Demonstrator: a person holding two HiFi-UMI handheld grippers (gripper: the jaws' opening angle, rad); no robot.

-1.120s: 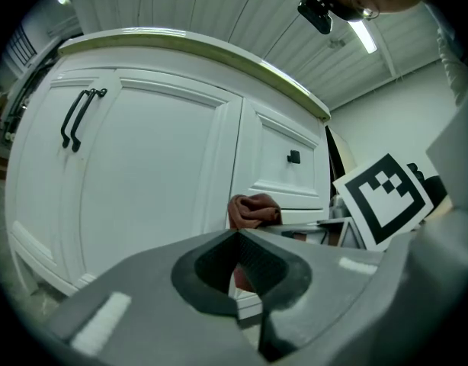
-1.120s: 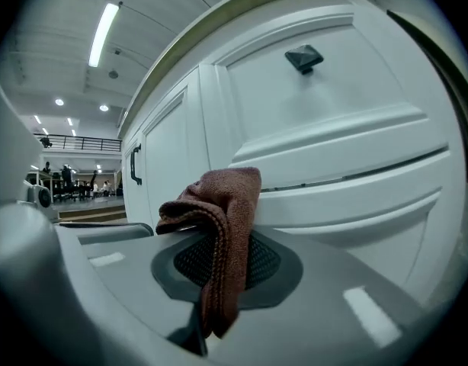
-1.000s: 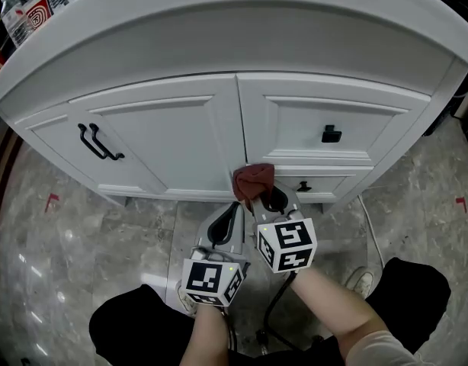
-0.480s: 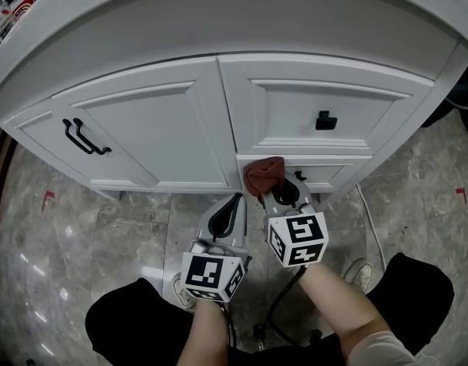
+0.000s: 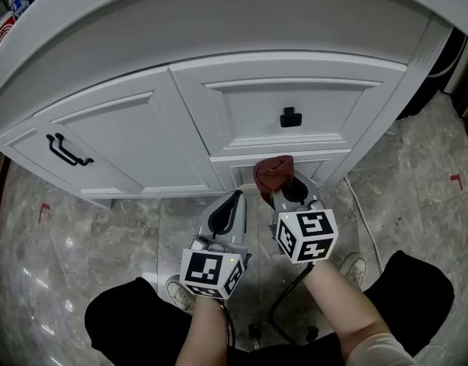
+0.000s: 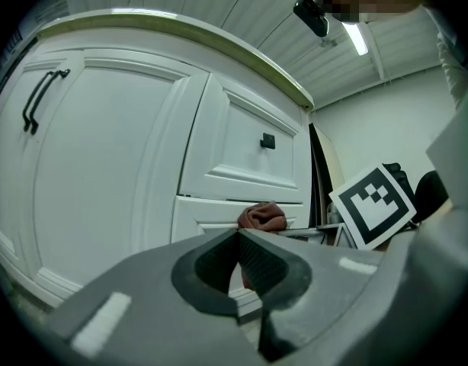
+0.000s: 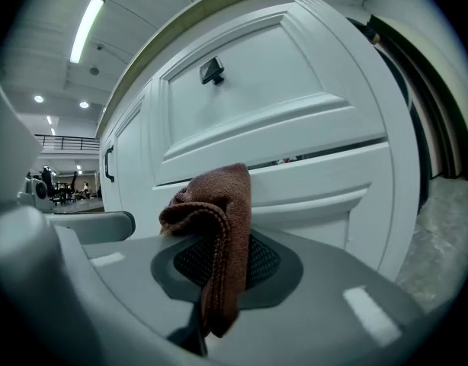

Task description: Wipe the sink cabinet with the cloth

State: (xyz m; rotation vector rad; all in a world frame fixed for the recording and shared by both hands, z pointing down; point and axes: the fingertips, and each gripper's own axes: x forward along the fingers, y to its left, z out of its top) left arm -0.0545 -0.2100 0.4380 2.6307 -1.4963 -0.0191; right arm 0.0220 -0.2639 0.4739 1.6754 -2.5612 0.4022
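- The right gripper (image 7: pixel 219 259) is clamping its jaws on a brown cloth (image 7: pixel 220 218); the fabric is bunching above the jaw tips and one fold is hanging down between them
- In the head view the right gripper (image 5: pixel 278 195) is pointing at the white sink cabinet (image 5: pixel 150 124), with the cloth (image 5: pixel 273 173) sitting at the top edge of the lower drawer front (image 5: pixel 328 163), just under the gap below the upper drawer (image 5: pixel 295 97); whether it is pressing on the panel I cannot tell
- The left gripper (image 6: pixel 238 239) is holding its jaws together with nothing between them; it is hanging just beside the right one, its tip (image 5: pixel 235 197) aiming at the cabinet's base
- A black knob (image 5: pixel 290 117) is sitting in the middle of the upper drawer; a black bar handle (image 5: pixel 67 149) is showing on the door (image 5: pixel 104 139) to the left
- The cabinet is standing on a grey marbled floor (image 5: pixel 81 235); a small red mark (image 5: pixel 456 180) is lying on it at the right
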